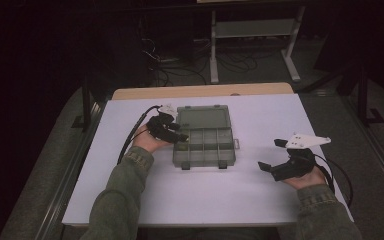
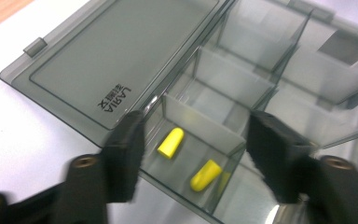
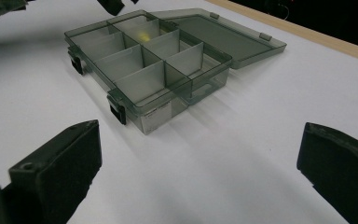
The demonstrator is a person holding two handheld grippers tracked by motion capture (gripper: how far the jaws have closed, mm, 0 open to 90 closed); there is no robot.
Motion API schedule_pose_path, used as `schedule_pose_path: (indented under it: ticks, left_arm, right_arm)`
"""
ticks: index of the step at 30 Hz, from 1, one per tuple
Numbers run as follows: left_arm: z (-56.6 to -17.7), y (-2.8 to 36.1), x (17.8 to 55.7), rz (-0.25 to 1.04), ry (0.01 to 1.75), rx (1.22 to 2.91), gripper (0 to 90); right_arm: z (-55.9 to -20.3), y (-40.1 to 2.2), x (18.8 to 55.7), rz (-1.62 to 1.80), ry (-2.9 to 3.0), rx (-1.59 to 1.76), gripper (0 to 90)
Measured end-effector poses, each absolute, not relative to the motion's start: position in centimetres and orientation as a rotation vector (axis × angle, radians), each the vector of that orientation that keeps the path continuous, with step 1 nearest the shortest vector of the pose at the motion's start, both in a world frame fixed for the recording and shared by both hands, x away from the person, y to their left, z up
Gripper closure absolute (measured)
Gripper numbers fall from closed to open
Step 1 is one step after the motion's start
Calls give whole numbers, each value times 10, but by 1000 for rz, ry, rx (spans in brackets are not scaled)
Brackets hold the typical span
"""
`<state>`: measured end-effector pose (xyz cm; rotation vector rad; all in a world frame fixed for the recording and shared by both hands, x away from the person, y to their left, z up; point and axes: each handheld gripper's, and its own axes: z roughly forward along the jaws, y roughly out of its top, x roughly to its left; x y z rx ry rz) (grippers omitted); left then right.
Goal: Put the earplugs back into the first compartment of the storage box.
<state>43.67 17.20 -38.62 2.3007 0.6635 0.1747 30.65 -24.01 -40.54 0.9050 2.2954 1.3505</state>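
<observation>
A smoky grey compartment box [image 1: 203, 164] lies open on the white table, its lid [image 1: 203, 118] folded flat toward the far side. My left gripper [image 1: 181, 137] hovers over the box's left side. In the left gripper view its jaws [image 2: 196, 119] stand open above a compartment that holds two yellow earplugs [image 2: 171, 143] [image 2: 206, 175], with nothing between the pads. The lid [image 2: 116, 51] bears a printed label. My right gripper [image 1: 271, 154] rests to the right of the box, open and empty. Its own view shows the jaws [image 3: 200, 140] wide apart, facing the box [image 3: 158, 116], with a yellow spot [image 3: 143, 35] in a far compartment.
The white table top [image 1: 205, 200] has a wooden strip [image 1: 200, 91] along its far edge. Beyond it stand a pale metal frame [image 1: 252, 30] and floor cables. The other box compartments [image 3: 135, 60] look empty. Cables trail from both grippers.
</observation>
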Motion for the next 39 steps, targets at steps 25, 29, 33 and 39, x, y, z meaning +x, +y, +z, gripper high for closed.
schedule_pose_path:
  ticks: [25,29,33,39]
  left_arm:
    - [-353,233,407,273,673,2020,0]
    - [-354,244,402,274,690,1998,0]
    - [-357,254,394,293,700,1971,0]
    - [-361,267,382,310,708,1951,0]
  right_arm:
    - [-406,-240,307,1357,2295,919,0]
    - [-406,-240,307,1359,2293,921,0]
    - [-405,-240,306,1361,2291,920,0]
    - [-405,-240,305,1368,2287,925,0]
